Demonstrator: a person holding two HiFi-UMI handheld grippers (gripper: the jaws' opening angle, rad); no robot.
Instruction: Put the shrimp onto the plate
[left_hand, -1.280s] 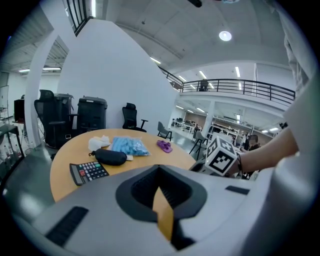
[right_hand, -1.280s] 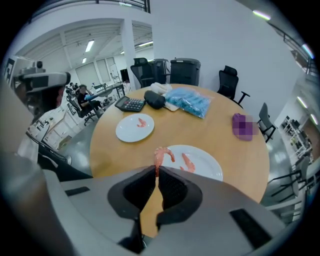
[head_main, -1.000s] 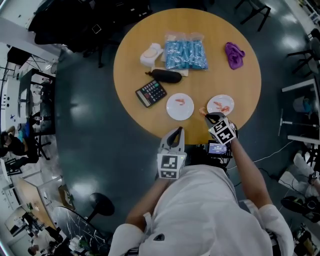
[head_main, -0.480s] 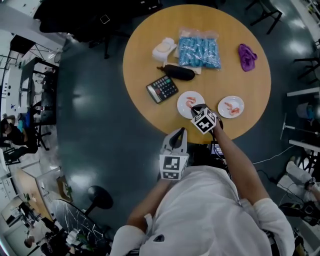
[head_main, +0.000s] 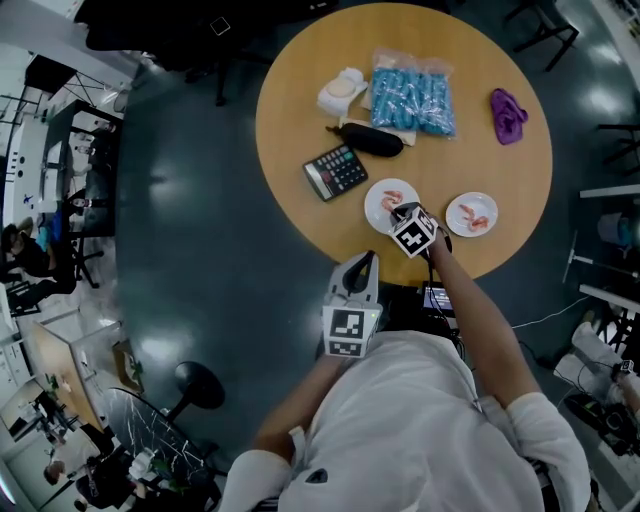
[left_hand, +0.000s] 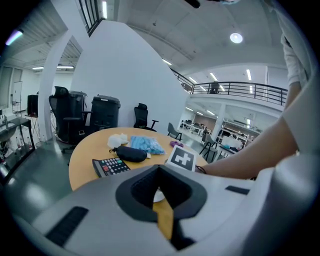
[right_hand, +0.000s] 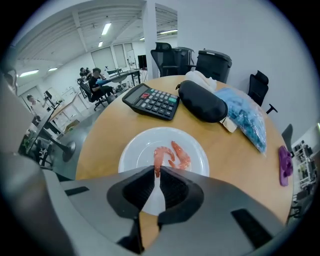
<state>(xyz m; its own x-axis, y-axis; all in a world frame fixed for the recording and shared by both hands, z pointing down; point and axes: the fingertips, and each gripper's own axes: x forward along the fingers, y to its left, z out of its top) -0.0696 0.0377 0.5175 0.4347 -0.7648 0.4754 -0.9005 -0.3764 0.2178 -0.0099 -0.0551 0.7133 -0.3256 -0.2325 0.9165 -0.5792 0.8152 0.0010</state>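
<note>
Jaws on your right gripper (right_hand: 157, 170) are drawn narrow, pinching one end of a curled pink shrimp (right_hand: 157, 157). The rest of that shrimp lies over a round white plate (right_hand: 131, 150) at the centre of the right gripper view. A second pink shrimp (right_hand: 181, 155) rests on the same plate, just to the right of the held one.

Jaws on your left gripper (left_hand: 159, 168) are closed tip to tip with nothing between them. In the head view this gripper sits at lower centre, just off the near edge of the round wooden counter (head_main: 300, 110).

In the head view, the right gripper reaches over the plate near the counter's lower edge. To its right is another small white plate (head_main: 461, 225), also carrying pink shrimp. A black calculator (head_main: 336, 172) lies to the upper left of the first plate. Above it are a black oval pouch (head_main: 370, 140), a clear packet of blue items (head_main: 412, 95) and a white wrapped bundle (head_main: 342, 92). A crumpled purple cloth (head_main: 508, 115) lies at the counter's upper right.
</note>
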